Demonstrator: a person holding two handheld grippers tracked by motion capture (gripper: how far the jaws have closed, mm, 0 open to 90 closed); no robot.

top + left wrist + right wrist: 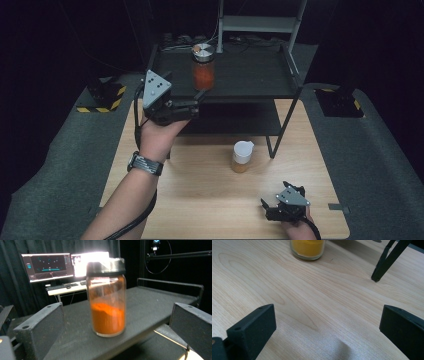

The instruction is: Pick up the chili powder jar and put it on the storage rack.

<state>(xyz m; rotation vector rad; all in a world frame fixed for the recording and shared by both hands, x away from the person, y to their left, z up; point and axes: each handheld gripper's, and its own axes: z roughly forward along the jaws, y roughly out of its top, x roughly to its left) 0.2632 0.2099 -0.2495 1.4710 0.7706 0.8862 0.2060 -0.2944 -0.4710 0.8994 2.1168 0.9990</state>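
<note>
1. The left hand-held gripper (200, 97) is raised at the front edge of the black shelf (250, 75), its jaws spread wide on either side of the orange-powder jar (203, 67). In the left gripper view both jaws stand clear of the glass, with the jar (107, 302) between and beyond them; they seem not to touch it, though the blur makes that hard to be sure of.
2. The right hand-held gripper (265, 207) rests low on the wooden worktop (210, 200) near its front right corner, jaws wide apart and holding nothing.
3. The jar stands upright on the shelf, long axis vertical, its dark lid (106, 265) on top; the orange powder fills roughly the lower half.
4. The left gripper view shows lit monitors (47, 265) and a keyboard behind the shelf, which the high view leaves in darkness.
5. The right gripper view shows the base of a yellow-powder jar (307, 248) on the worktop and a black shelf leg (384, 263); the high view shows that jar (242, 156) whole, upright with a white top, in front of the shelf.
</note>
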